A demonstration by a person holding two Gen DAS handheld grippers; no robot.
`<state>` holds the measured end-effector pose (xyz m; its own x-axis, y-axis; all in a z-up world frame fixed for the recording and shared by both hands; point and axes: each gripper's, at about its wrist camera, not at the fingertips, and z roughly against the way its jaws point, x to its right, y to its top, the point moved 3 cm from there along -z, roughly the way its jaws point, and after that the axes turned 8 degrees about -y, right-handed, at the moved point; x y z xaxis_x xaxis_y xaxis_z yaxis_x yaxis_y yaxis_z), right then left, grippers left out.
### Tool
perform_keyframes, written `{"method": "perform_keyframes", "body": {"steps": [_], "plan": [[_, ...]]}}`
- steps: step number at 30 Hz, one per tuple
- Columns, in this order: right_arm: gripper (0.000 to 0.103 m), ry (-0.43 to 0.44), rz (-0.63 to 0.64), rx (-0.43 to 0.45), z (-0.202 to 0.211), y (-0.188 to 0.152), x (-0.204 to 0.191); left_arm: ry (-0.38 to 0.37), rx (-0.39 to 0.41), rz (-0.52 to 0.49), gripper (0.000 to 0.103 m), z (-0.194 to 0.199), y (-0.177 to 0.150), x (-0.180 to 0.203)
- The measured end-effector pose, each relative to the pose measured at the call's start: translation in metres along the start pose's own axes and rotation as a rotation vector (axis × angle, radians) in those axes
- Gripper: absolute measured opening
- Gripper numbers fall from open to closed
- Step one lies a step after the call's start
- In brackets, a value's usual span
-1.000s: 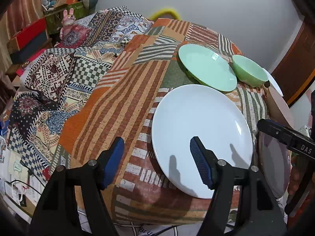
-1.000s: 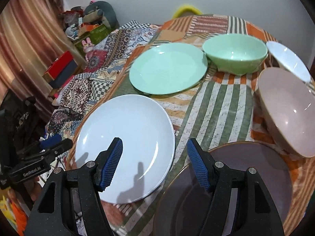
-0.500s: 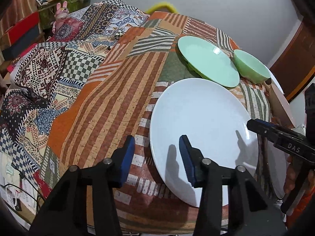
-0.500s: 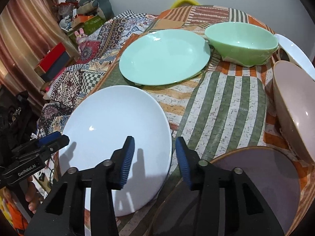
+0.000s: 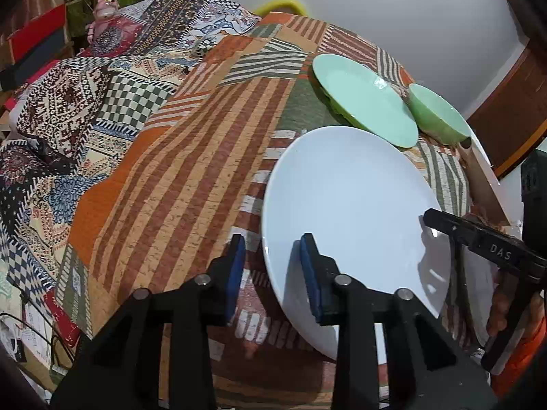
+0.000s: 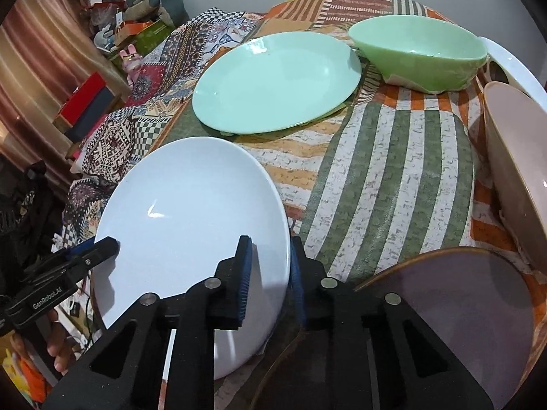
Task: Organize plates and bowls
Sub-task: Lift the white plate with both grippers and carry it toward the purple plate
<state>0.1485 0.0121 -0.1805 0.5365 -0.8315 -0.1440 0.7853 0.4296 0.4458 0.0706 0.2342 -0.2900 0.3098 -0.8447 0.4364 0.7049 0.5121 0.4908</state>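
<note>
Both tools' jaws closing around white plate point(image 5: 348, 205)

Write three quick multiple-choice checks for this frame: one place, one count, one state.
1. Where is the white plate's rim?
A. Between the fingers of both grippers
B. Under the green bowl
C. Inside the pink bowl

2. How many green dishes are on the table?
A. One
B. Two
C. Four

3. How does the green bowl sit?
A. Upside down
B. Stacked on the green plate
C. Open side up, empty

Key:
1 A: the left gripper and the right gripper straddle opposite edges of the white plate. Both sets of jaws have just been closing around it.
2 B: only the green plate and the green bowl are green.
3 C: the bowl's bare inside faces up, and it rests on the cloth beside the green plate.
</note>
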Motion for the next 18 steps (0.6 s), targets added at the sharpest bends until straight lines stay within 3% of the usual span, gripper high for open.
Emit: {"method": "perform_keyframes", "body": {"steps": [3, 13, 18], "plan": [[0.019, -0.010, 0.008, 0.008, 0.001, -0.001, -0.002, -0.071, -0.015, 0.021, 0.029, -0.002, 0.001, 0.002], [0.019, -0.007, 0.001, 0.008, 0.003, -0.002, -0.003, 0.047, -0.018, -0.067, 0.029, 0.001, -0.001, 0.018], [0.019, -0.005, -0.009, 0.009, 0.006, -0.002, -0.001, 0.028, -0.016, -0.057, 0.029, 0.007, -0.004, 0.018]]}}
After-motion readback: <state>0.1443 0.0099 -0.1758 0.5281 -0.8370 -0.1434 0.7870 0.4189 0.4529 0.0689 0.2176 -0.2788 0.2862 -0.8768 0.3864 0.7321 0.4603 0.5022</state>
